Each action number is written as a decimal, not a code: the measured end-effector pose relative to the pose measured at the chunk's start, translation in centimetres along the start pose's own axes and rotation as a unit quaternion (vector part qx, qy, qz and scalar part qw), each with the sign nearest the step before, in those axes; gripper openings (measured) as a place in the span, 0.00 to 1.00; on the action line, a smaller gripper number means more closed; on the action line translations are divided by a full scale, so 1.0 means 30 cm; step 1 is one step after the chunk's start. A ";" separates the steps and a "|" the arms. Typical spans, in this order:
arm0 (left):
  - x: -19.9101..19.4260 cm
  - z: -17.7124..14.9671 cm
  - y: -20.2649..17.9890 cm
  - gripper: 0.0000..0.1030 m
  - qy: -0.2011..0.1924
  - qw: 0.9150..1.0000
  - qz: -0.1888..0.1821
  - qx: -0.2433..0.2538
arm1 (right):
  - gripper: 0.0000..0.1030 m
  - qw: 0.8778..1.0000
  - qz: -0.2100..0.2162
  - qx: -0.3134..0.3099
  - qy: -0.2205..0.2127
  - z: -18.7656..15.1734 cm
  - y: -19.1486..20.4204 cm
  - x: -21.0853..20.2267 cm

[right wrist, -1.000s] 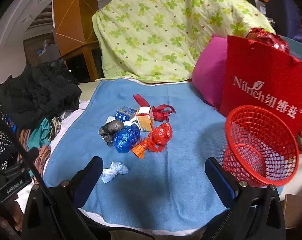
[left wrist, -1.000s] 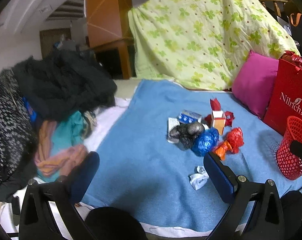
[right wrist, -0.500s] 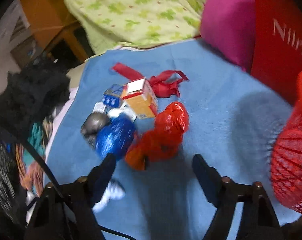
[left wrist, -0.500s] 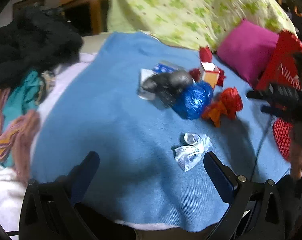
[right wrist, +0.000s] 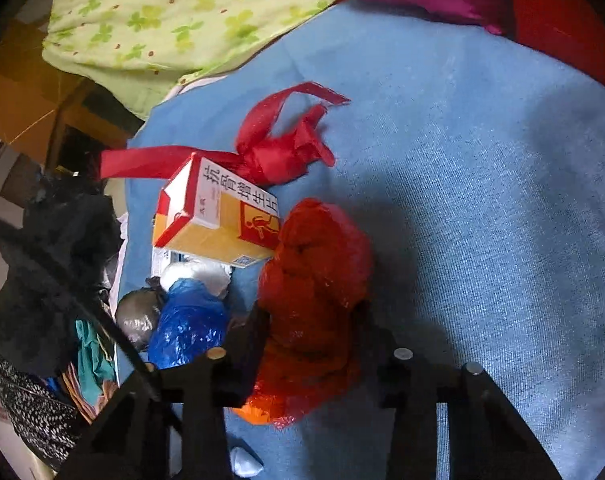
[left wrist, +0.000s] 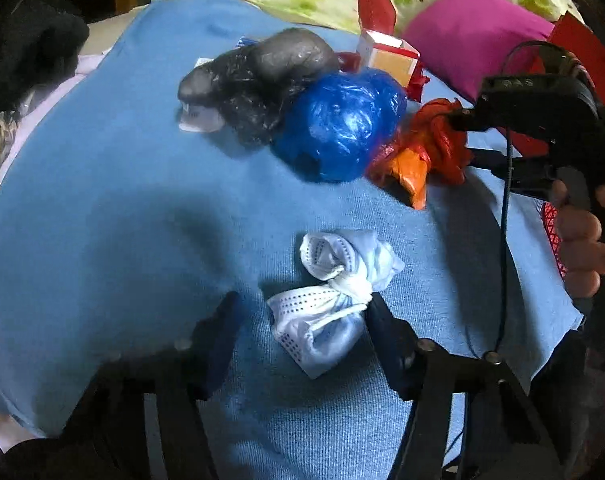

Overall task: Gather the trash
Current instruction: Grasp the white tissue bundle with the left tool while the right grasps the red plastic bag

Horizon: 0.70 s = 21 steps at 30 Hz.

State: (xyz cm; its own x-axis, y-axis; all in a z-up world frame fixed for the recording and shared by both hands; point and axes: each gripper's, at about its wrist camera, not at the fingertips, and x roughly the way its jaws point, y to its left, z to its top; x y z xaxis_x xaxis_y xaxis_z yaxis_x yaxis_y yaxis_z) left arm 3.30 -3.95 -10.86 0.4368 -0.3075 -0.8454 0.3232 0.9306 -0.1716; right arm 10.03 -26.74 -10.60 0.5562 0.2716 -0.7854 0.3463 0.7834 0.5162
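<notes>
Red bag (right wrist: pixel 314 292) clamped in right gripper (right wrist: pixel 314 332); left gripper (left wrist: pixel 302 320), jaws just closing, brackets white mask (left wrist: pixel 326 300) without pinching; squeeze at its knot.

Two close downward wrist views — shared blanket (left wrist: pixel 102 200)

Both grippers have dropped from a high view over the blue blanket (left wrist: pixel 122 208) to just above the trash. The left gripper (left wrist: pixel 302 320) has been closing its fingers around the white knotted bag (left wrist: pixel 334 292); the right pad touches it, the left stands apart. The right gripper (right wrist: pixel 314 332), now at 3 o'clock in the left view, has been closing and pinches the red bag (right wrist: pixel 318 280).
</notes>
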 end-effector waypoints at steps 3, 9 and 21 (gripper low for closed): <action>-0.027 0.006 -0.001 0.26 -0.010 1.000 -0.006 0.003 | 0.32 0.999 0.005 -0.031 -0.025 -0.028 0.027 -0.074; -0.074 0.015 -0.008 0.23 -0.019 1.000 -0.013 0.002 | 0.30 0.995 0.030 -0.072 -0.069 -0.085 0.082 -0.272; -0.229 0.030 -0.114 0.24 -0.084 0.995 0.017 0.044 | 0.38 0.989 0.032 -0.121 -0.075 -0.201 0.061 -0.490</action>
State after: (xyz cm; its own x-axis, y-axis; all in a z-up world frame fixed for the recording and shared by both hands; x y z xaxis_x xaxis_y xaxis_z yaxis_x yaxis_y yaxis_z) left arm -0.06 -5.20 -4.01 0.5804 -0.3109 -0.7526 0.3747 0.9226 -0.0921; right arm -2.07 -25.92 -0.16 0.6839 0.2529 -0.6843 0.1263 0.8828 0.4525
